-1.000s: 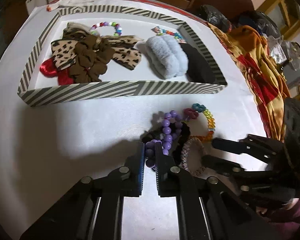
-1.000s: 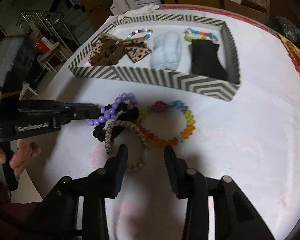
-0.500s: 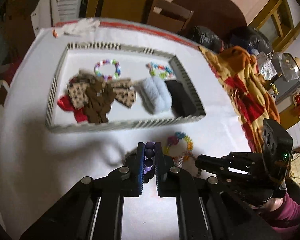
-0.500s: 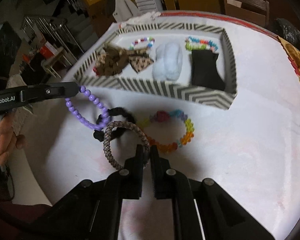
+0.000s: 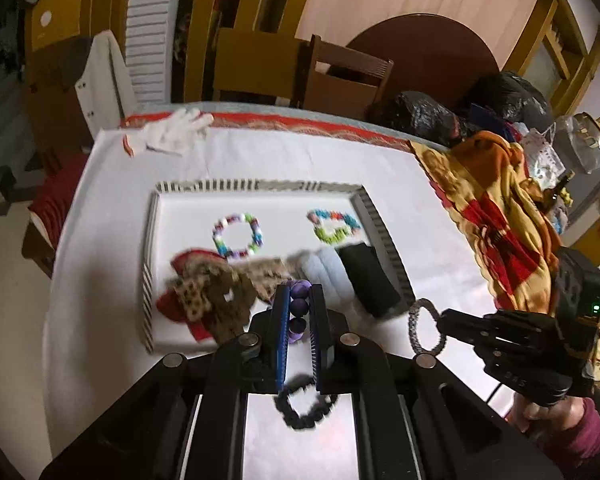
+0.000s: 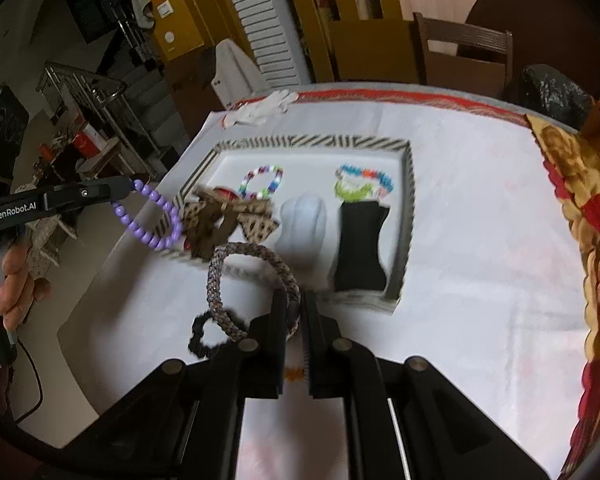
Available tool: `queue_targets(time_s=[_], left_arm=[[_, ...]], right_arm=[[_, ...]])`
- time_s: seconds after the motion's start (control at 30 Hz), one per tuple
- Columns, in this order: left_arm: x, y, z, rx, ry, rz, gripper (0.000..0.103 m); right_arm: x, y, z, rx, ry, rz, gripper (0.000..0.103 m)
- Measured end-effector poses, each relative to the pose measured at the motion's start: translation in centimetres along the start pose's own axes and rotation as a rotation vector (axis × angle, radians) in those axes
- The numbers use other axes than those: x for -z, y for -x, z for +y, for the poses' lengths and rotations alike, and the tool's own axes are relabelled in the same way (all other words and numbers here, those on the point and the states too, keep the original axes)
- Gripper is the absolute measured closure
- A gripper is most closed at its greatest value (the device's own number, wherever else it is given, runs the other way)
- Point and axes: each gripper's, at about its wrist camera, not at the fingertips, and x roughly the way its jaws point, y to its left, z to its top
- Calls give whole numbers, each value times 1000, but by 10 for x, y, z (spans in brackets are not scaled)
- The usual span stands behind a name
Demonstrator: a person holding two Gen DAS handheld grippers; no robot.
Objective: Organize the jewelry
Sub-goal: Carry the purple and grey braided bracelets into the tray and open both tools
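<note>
White-clothed table (image 6: 480,240) bore a striped rectangular tray (image 6: 409,200), left gripper (image 5: 299,312) pinched a purple bead bracelet (image 6: 152,216), right gripper (image 6: 294,312) clamped a braided woven bracelet (image 6: 252,276), both aloft.

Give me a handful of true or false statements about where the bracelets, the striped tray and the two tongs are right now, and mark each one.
1. The left tongs are shut on the purple bead bracelet. True.
2. The right tongs are open and hold nothing. False: they are shut on the braided bracelet, lifted off the table.
3. The black bracelet lies inside the striped tray. False: it lies on the white cloth, outside the tray.
4. Two colorful bead bracelets lie toward the tray's far side. True: one is left of the other.
5. A white glove lies beyond the tray. True.
</note>
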Motion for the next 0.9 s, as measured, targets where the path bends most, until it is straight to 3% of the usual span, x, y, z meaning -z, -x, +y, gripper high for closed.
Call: queue_targets(time_s=[0.6, 0.9], left_arm=[[-56, -56, 19, -136, 6, -1, 102], [-70, -75, 41, -152, 35, 18, 102]], right_arm=[[-68, -43, -14, 42, 2, 14, 96], [-87, -67, -24, 22, -25, 37, 97]])
